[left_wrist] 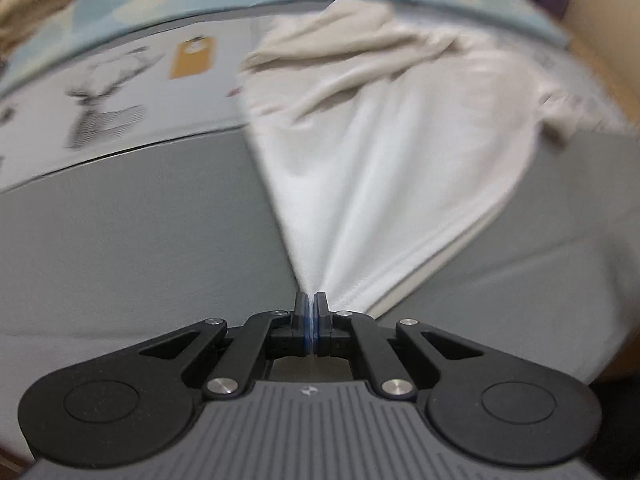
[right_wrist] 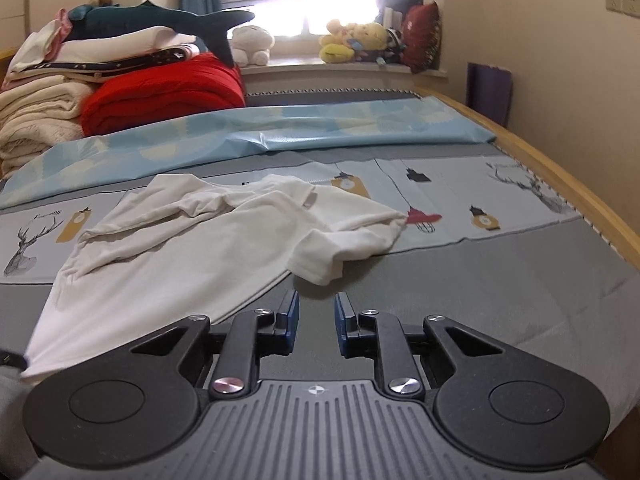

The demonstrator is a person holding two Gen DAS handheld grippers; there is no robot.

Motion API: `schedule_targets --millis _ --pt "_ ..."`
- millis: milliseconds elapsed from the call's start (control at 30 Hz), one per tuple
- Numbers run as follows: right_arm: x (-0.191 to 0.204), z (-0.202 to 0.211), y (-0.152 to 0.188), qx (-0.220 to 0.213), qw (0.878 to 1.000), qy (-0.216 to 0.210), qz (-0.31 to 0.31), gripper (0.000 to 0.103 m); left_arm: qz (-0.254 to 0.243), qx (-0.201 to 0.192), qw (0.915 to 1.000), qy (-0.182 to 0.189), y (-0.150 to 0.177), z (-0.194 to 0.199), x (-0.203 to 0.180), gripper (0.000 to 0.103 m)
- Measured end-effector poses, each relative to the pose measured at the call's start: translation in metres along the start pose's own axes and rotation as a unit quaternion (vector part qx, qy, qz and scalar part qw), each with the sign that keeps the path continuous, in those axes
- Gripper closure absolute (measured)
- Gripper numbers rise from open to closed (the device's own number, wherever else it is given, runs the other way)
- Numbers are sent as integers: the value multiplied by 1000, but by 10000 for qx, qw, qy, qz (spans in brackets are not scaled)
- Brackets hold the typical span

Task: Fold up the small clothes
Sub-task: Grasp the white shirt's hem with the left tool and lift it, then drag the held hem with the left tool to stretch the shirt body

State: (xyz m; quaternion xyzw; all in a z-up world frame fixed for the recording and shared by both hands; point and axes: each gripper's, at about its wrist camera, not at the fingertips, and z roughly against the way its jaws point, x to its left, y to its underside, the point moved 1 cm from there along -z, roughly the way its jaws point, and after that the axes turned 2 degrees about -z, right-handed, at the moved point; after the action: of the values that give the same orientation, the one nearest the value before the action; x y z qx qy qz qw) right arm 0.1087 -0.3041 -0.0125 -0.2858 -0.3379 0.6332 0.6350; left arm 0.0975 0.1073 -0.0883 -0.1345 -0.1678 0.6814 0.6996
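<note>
You have one garment to deal with: a single white T-shirt [right_wrist: 208,240] lying rumpled on the bed [right_wrist: 500,292], spread across the grey sheet and partly over the printed panel with deer and lantern drawings [right_wrist: 480,196].

Your left tongs [left_wrist: 309,300] are pressed together on a corner of the T-shirt [left_wrist: 380,184], and the cloth fans out taut from that pinch toward the bunched-up far end. The left wrist view is blurred, so finer folds cannot be made out.

Your right tongs [right_wrist: 316,308] stand apart with nothing between them, low over the grey sheet, just short of the nearest sleeve [right_wrist: 320,264], which lies folded over on itself close ahead of the blue pads [right_wrist: 292,316].

Around you: one light blue patterned sheet [right_wrist: 280,128] runs across the bed beyond the shirt. At the far left sits one stack of folded blankets [right_wrist: 36,112], one red quilt [right_wrist: 168,92] beside it, and one dark shark plush [right_wrist: 168,20] on top. The windowsill holds one white plush [right_wrist: 252,44], a cluster of yellow plush toys [right_wrist: 352,40] and one dark red cushion [right_wrist: 422,36]. A wooden bed rail [right_wrist: 560,172] edges the right side.
</note>
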Motion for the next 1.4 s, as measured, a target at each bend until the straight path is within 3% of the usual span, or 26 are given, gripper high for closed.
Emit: schedule_targets --millis 100,233,367,467,600,733,800,967,1133,1200,1267,1300,1333,1367,1400 --pt "4 -1 0 45 10000 -14 -61 83 -121 354 9987 -352 21 1 29 102" --pt "17 -5 3 121 9999 -36 91 83 -308 586 9970 -405 39 1 48 102" --pt "31 -13 4 266 9994 -98 215 83 -99 485 9988 6 44 4 61 99" --pt "41 -25 4 461 9984 -223 237 82 200 416 9989 41 38 1 68 80" --pt "47 -56 2 846 9955 -370 194 64 400 527 9976 -178 26 -8 61 74" --pt "52 -93 -3 944 9952 -115 234 43 596 671 9953 -360 17 -19 54 59" --pt "51 -113 -3 980 9949 7 220 37 643 760 9942 -407 15 -24 50 58" --pt "47 -164 -1 1170 9919 301 395 37 448 944 9936 -434 9 -38 36 57" --pt "40 -198 5 1458 9885 296 273 37 354 973 9937 -439 4 -48 40 58" --pt "38 -205 8 1564 9871 250 223 41 420 986 9934 -419 3 -50 42 59" --pt "39 -208 11 1640 9859 164 288 54 433 977 9936 -372 2 -50 42 67" --pt "40 -208 12 1638 9858 114 340 66 425 972 9938 -345 2 -50 40 72" --pt "42 -206 12 1624 9860 8 378 89 407 963 9940 -323 1 -50 39 77" --pt "43 -205 11 1644 9855 -131 398 99 393 948 9942 -305 2 -50 39 80" --pt "45 -202 11 1665 9848 -235 429 99 389 931 9945 -291 1 -49 38 88"
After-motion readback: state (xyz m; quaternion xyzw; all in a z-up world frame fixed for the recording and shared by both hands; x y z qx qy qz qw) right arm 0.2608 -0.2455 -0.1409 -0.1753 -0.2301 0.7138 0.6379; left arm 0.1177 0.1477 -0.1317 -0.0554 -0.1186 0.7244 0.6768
